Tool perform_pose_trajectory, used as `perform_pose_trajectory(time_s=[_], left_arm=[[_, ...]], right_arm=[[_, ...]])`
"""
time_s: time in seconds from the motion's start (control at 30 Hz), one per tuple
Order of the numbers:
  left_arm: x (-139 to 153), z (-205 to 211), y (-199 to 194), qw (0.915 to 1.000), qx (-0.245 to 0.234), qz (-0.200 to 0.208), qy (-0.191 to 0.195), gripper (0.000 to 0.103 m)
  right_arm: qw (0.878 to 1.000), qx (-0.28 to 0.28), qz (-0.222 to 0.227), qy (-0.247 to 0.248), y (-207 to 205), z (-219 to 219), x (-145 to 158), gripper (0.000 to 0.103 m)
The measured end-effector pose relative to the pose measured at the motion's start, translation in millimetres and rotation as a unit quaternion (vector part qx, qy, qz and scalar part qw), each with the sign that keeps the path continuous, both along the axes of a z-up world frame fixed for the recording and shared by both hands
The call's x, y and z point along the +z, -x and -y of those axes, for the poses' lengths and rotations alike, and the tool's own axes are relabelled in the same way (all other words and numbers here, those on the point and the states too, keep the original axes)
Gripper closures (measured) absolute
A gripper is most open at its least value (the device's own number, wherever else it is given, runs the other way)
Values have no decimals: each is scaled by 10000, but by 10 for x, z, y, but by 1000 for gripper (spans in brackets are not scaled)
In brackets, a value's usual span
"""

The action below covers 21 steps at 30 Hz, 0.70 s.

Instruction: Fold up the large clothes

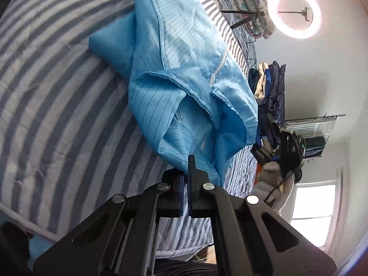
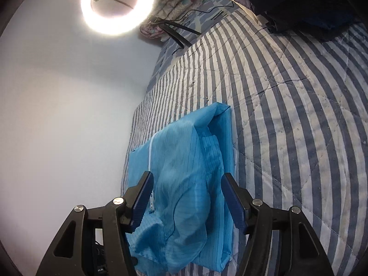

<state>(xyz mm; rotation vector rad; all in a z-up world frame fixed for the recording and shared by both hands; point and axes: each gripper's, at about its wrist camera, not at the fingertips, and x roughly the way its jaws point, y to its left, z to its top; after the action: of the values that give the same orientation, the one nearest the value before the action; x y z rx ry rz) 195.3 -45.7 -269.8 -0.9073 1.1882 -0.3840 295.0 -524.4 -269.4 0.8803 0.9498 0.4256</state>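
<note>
While the blue garment (image 1: pixel 181 69) lies bunched on the striped bed (image 1: pixel 57 92), your left gripper (image 1: pixel 188 172) has its jaws closed on a fold of its fabric, which rises from them toward 12 o'clock. Your right gripper (image 2: pixel 187 197) hangs over the garment (image 2: pixel 184 184) with jaws open, cloth between them but not pinched. A ring light (image 2: pixel 117 4) glows at 11 o'clock.

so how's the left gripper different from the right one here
The left gripper is shut, pinching an edge of the blue garment; the right gripper is open. The left lifts its fabric off the striped quilt; the right only straddles cloth that lies between its fingers, ungripped. Both have black frames with blue pads.
</note>
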Motion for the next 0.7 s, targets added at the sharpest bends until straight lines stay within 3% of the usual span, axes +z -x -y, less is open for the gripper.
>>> perform_pose_trajectory(time_s=[0.2,0.33,0.4,0.43,0.53,0.57,0.63,0.7], left_arm=[[-101,95,-40,9996,-111,-194,-184,103],[-108,152,-57,9991,-189,-151,-354,103],[-128,163,-55,9988,-209,-168,-405,103],[-142,171,-54,9985,-240,-175,-452,103],[-204,213,-50,9972,-333,-192,-636,103],[-235,236,-60,9966,-364,-222,-702,103],[-286,272,-67,9958,-400,-300,-761,103],[-275,317,-58,9945,-470,-248,-905,103]], right_arm=[[9990,411,-150,-54,-381,-192,-181,39],[9981,218,-177,-545,-625,-147,-325,42],[9973,43,-118,-717,-743,-85,-349,59],[9974,22,-59,-721,-767,-59,-333,82],[9986,62,514,95,-841,-92,-104,98],[9969,66,620,477,-860,-120,-77,98],[9943,119,322,1007,-944,-172,-182,97],[9908,146,139,1341,-955,-181,-223,84]])
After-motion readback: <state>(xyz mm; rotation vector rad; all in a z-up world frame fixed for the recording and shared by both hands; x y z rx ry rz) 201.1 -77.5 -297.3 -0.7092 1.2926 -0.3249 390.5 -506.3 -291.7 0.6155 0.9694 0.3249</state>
